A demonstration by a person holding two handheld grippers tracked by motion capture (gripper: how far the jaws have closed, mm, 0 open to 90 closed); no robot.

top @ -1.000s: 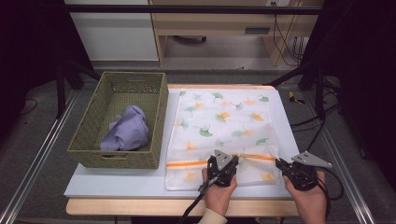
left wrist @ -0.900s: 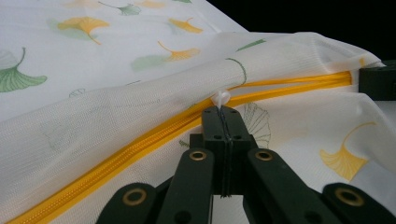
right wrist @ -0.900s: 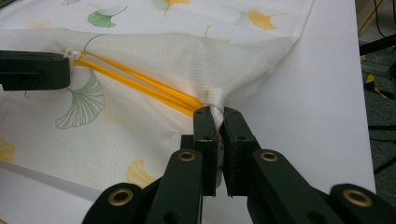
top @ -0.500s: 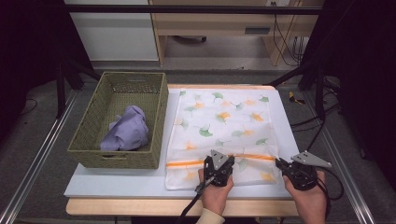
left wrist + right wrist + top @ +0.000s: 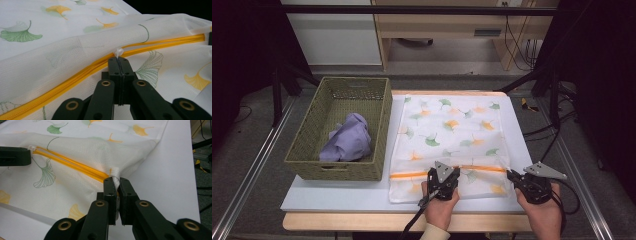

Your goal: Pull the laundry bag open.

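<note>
A white mesh bag (image 5: 452,130) printed with ginkgo leaves lies flat on the white table (image 5: 337,195). A yellow zipper (image 5: 409,175) runs across it near the front edge. My left gripper (image 5: 454,172) is shut on the small white zipper pull (image 5: 119,52), jaws closed tight at the tips (image 5: 120,60). My right gripper (image 5: 510,174) is shut on the bag's right edge at the zipper's end, pinching bunched mesh (image 5: 115,181). Between the two grippers the zipper (image 5: 75,167) shows as two parted yellow strips. The left gripper (image 5: 15,156) appears at the left of the right gripper view.
A green woven basket (image 5: 307,150) stands at the left of the table, touching the bag's left side, with a crumpled lilac cloth (image 5: 349,140) inside. Bare table lies right of the bag (image 5: 175,182). Dark stands and cables flank the table.
My left gripper has slid a little to the left along the zipper with the pull. The right gripper has stayed at the bag's right edge.
</note>
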